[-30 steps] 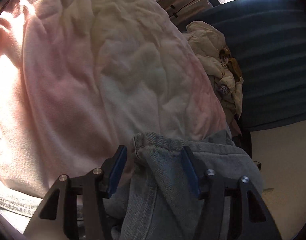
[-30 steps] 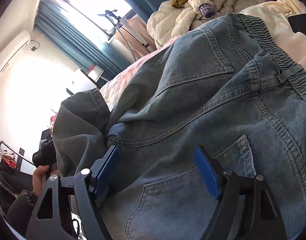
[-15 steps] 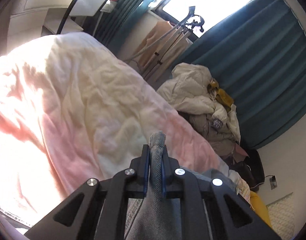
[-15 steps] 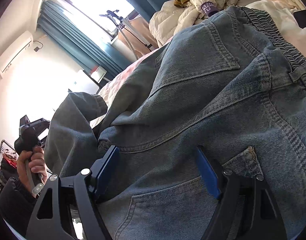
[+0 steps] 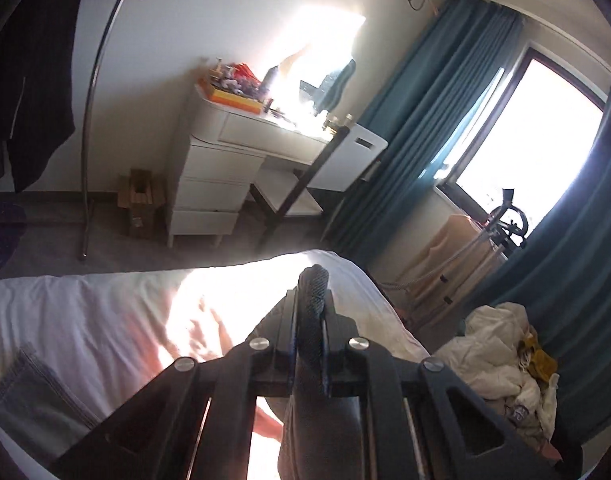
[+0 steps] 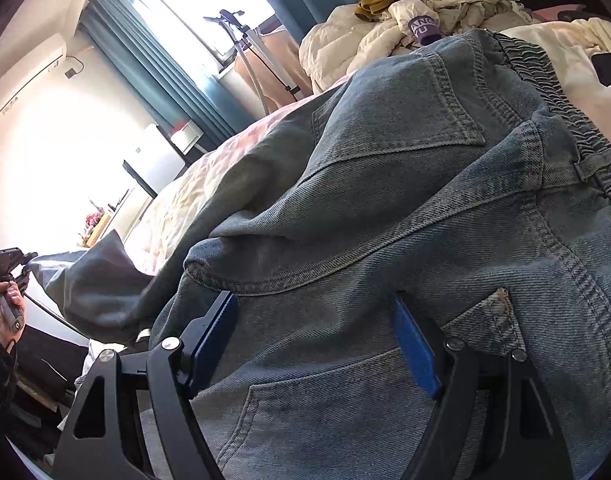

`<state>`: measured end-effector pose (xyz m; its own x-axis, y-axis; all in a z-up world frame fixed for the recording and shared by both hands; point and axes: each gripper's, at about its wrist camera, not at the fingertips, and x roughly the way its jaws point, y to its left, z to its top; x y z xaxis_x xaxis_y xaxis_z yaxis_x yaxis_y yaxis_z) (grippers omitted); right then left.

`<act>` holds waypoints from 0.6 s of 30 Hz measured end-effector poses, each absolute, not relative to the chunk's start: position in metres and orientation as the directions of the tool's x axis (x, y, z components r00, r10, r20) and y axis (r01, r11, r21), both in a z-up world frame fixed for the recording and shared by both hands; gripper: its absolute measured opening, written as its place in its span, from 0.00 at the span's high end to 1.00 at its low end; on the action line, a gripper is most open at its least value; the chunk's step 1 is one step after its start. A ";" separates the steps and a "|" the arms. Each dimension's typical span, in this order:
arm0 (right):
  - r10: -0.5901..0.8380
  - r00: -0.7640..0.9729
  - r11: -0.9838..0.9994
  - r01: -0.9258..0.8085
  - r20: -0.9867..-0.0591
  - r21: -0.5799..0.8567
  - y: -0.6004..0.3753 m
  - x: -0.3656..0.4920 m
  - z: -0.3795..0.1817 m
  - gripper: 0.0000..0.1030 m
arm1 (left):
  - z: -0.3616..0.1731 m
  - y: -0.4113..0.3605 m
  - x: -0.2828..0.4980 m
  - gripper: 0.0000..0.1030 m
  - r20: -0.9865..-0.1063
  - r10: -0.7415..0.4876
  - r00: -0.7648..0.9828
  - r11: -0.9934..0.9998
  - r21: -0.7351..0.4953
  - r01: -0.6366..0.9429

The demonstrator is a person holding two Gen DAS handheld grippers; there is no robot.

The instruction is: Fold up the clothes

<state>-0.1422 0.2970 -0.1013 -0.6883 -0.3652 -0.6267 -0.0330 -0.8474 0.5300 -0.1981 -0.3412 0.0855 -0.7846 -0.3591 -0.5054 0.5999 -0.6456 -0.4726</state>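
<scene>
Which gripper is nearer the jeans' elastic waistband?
Right. The right gripper sits open over the jeans' seat, below the waistband. The left gripper pinches a denim fold lifted away at the leg end.

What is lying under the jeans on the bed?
Under the jeans a pale pink bed cover shows at their far edge. Whatever lies directly beneath the denim is covered.

jeans (image 6: 385,200): 1 | tongs (image 6: 317,344): 2 | bed (image 5: 105,312): 1 | dresser (image 5: 221,168): 1
</scene>
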 end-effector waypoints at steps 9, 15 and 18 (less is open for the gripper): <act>-0.335 -0.681 -0.872 -0.039 -0.651 0.488 0.287 -0.147 -0.103 0.24 | 0.084 -0.394 -0.177 0.91 -0.550 -0.365 -0.751 -0.534 -0.537 0.653; -0.327 -0.679 -0.878 -0.038 -0.657 0.477 0.286 -0.150 -0.105 0.24 | 0.069 -0.384 -0.167 0.91 -0.557 -0.316 -0.768 -0.566 -0.539 0.624; -0.327 -0.678 -0.878 -0.039 -0.658 0.477 0.286 -0.151 -0.106 0.24 | 0.042 -0.389 -0.143 0.91 -0.589 -0.286 -0.756 -0.538 -0.554 0.635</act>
<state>-0.1509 0.2861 -0.1059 -0.6785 -0.3271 -0.6578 -0.0392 -0.8780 0.4770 -0.1433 -0.3895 0.0425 -0.7559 -0.2856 -0.5891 0.6351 -0.5384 -0.5539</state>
